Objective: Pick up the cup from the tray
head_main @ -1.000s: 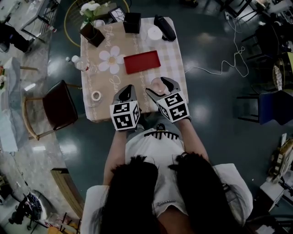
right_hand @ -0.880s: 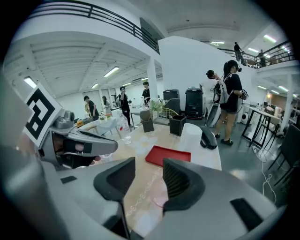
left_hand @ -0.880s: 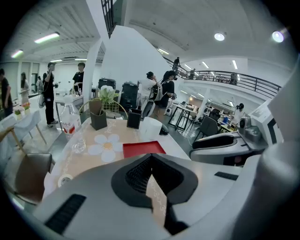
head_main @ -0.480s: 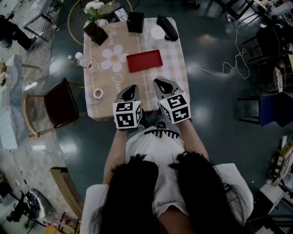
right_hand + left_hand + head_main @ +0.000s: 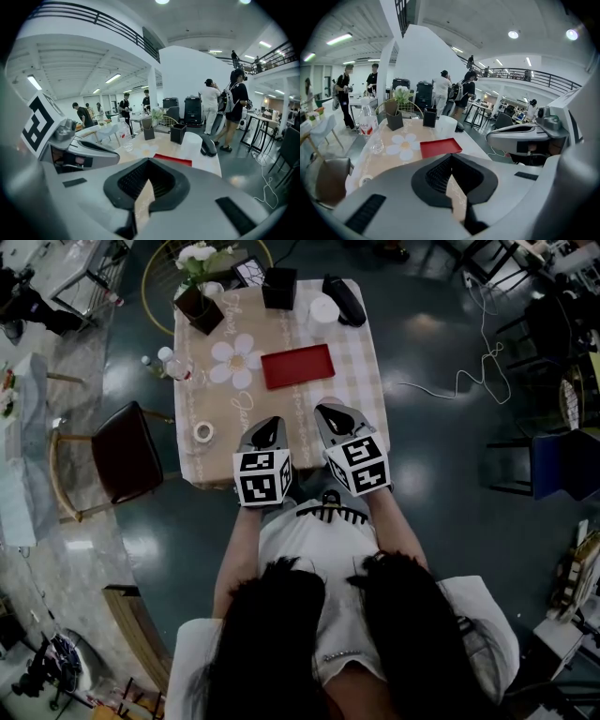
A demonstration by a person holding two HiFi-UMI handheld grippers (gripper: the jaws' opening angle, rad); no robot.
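Observation:
The red tray lies bare in the middle of the table, also seen in the left gripper view and the right gripper view. A white cup stands beyond the tray at the far end. My left gripper and right gripper hover side by side over the table's near edge, short of the tray. Both are shut with nothing between the jaws.
A flower pot, a black box and a black object stand at the far end. A bottle and a glass sit at the left edge, a tape roll nearer. A chair stands left of the table. People stand in the background.
The right gripper's jaws stood open one second ago and are now shut. A pale round shape seen between them then no longer shows. The left gripper has hardly moved.

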